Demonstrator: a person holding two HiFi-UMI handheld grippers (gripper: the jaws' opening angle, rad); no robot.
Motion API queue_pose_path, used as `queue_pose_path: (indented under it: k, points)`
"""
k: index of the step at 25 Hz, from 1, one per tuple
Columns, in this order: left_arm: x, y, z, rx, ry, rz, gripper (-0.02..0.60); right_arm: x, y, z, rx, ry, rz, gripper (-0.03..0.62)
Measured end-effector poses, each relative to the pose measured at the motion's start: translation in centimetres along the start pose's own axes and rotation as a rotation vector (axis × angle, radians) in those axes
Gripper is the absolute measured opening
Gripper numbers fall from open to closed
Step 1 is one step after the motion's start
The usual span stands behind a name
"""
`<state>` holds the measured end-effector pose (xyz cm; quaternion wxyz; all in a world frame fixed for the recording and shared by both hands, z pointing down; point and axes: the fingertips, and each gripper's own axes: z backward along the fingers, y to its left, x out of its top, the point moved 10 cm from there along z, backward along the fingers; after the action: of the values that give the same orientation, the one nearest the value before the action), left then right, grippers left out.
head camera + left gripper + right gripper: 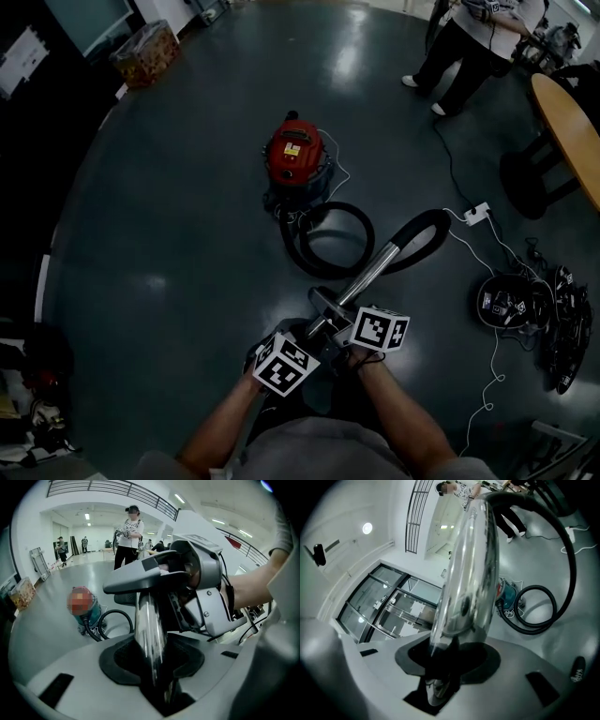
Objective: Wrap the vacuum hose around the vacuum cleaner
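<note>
Clamping metal wand [371, 272]: L gripper [151, 667] + R gripper [443, 667] fingers part-closed on it, forearms [230, 422] converging.

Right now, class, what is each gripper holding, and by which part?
Both hold the vacuum's metal tube: the left gripper clamps near its lower end; the right gripper clamps it just ahead, toward the hose.

No legible text anywhere. Vacuum [296, 161]: yellow-and-white label [292, 149] on red top, print too small to read. White sheet [19, 58] on a dark surface: unreadable. Left cube [284, 365], right cube [379, 329]: square black-and-white markers only, no letters.
</note>
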<state>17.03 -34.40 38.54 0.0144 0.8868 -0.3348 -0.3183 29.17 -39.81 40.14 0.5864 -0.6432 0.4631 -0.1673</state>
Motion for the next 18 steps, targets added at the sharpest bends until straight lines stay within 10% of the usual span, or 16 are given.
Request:
queue_pose_path:
  k: [18]
  points:
    - [-1.1, 0.7, 4.1, 0.032, -0.016, 0.038, 0.214, 3.6, 3.4, -0.6, -0.003, 0.044, 0.103, 0.109]
